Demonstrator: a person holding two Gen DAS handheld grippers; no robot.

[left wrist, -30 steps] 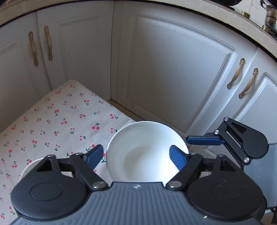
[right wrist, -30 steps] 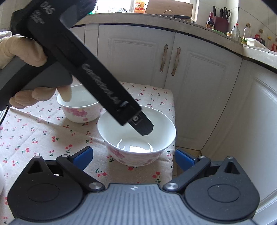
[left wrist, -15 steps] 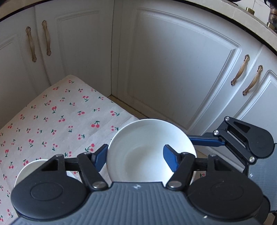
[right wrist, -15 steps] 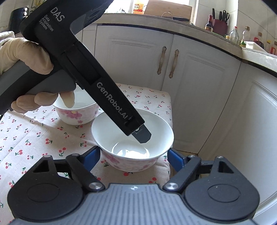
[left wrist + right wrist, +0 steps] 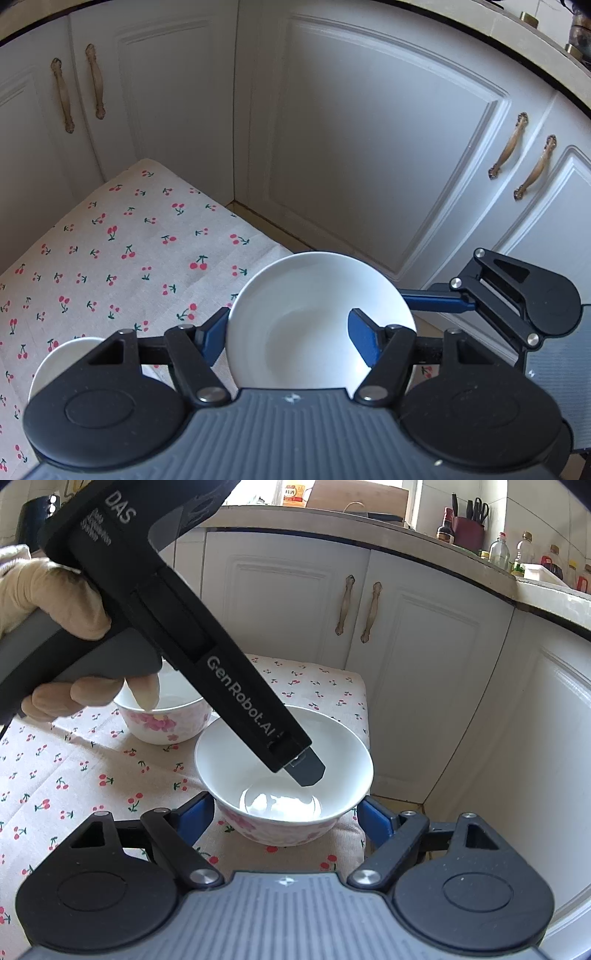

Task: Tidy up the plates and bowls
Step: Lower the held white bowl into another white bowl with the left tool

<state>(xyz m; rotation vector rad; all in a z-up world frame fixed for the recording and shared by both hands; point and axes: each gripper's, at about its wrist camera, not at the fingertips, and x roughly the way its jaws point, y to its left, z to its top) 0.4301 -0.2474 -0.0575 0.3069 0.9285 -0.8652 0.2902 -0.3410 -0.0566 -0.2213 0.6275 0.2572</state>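
Note:
A white bowl with pink flowers (image 5: pixel 284 775) stands near the right edge of the cherry-print table (image 5: pixel 55 775); it also shows in the left wrist view (image 5: pixel 317 325). My left gripper (image 5: pixel 288 336) is open, one finger outside the bowl's rim and the other inside it; its body (image 5: pixel 207 657) reaches down into the bowl in the right wrist view. My right gripper (image 5: pixel 284 814) is open, its fingers either side of the bowl's near wall without touching. A second flowered bowl (image 5: pixel 162 712) stands behind, partly hidden by the gloved hand; it also shows in the left wrist view (image 5: pixel 66 358).
White cabinet doors (image 5: pixel 369 147) with bronze handles stand close behind and right of the table. The table's right edge (image 5: pixel 364 738) drops off just beside the near bowl. Bottles and a knife block (image 5: pixel 469 531) stand on the counter above.
Both grippers have moved in closer to the near bowl. My left gripper's fingers have narrowed around its rim. My right gripper's fingers now flank the bowl.

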